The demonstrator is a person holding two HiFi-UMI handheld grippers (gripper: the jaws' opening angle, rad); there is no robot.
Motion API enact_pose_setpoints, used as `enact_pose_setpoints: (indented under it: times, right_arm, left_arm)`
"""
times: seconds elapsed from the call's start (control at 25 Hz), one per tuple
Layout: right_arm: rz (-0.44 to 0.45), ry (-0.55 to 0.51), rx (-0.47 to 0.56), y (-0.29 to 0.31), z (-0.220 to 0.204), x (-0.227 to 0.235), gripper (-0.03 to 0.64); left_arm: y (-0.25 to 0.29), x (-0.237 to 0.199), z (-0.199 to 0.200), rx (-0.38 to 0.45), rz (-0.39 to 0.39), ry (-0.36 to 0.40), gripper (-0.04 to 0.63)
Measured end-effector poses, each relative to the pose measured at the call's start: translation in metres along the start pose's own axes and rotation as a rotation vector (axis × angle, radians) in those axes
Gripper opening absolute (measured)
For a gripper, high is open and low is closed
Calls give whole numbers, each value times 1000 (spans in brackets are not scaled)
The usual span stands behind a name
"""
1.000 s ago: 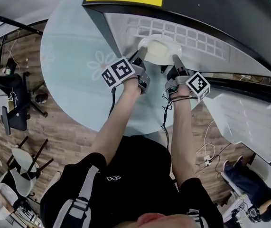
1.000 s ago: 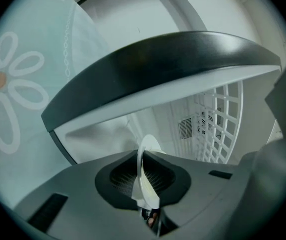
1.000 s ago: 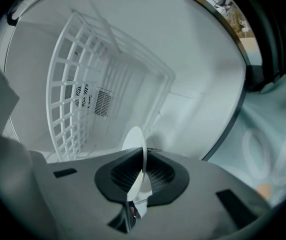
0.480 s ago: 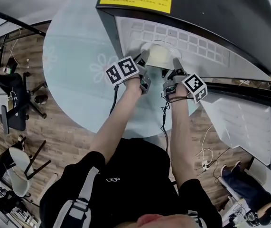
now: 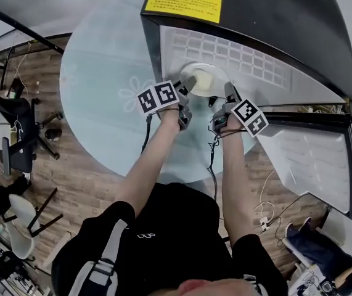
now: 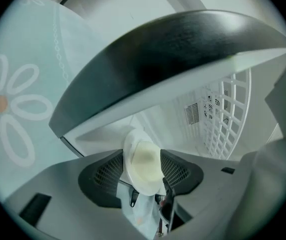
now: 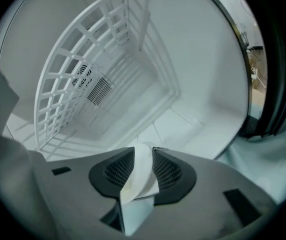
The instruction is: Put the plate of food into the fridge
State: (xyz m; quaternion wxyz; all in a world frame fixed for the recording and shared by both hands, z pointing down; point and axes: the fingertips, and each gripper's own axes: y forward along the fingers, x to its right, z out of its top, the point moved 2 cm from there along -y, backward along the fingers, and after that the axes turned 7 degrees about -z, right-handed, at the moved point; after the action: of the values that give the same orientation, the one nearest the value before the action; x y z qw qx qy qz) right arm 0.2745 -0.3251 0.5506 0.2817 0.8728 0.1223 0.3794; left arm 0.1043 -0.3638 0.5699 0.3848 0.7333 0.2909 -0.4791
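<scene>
A white plate (image 5: 203, 79) with pale food on it lies just inside the open fridge (image 5: 256, 23), on its white floor. My left gripper (image 5: 188, 85) is at the plate's left rim and my right gripper (image 5: 227, 92) at its right rim. Both sets of jaws have just been opening. In the left gripper view the plate (image 6: 144, 159) stands between the spread jaws of the left gripper (image 6: 141, 168). In the right gripper view the plate's thin rim (image 7: 140, 176) sits in the gap of the right gripper (image 7: 143, 160), with the pads no longer pressing on it.
The small black fridge stands on a round glass table (image 5: 102, 85) printed with flowers. Its door (image 5: 311, 159) hangs open to the right. A white wire shelf (image 7: 82, 74) spans the fridge interior above the plate. Chairs and cables lie on the wooden floor (image 5: 77, 177).
Both hands have rolled a little at the plate's rim. The plate lies slightly deeper in the fridge opening than a second ago.
</scene>
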Motion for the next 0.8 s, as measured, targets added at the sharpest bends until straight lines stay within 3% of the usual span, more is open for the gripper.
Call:
enact_pose_setpoints:
  times: [0.28,0.4,0.52,0.72,0.8]
  right_arm:
    - [30,-56,29,-25,1,-7,110]
    - [57,-57,30,-36,-4,-12,98]
    - [98,-70,33,-49,-9,-24,93]
    - [147,-138,66,-73,-5,-41,58]
    - [166,-187,101,-84,1,-50,22]
  left_arm:
    - [-13,1,-7,-36,28,63,339]
    - [-12,2,-11,-86,43,140,348]
    - [-14,6,-13,-125,56,201,425]
    - [-43,14,-9,-83,129,325,432]
    - [-58,30,-3,-40,119,393,393]
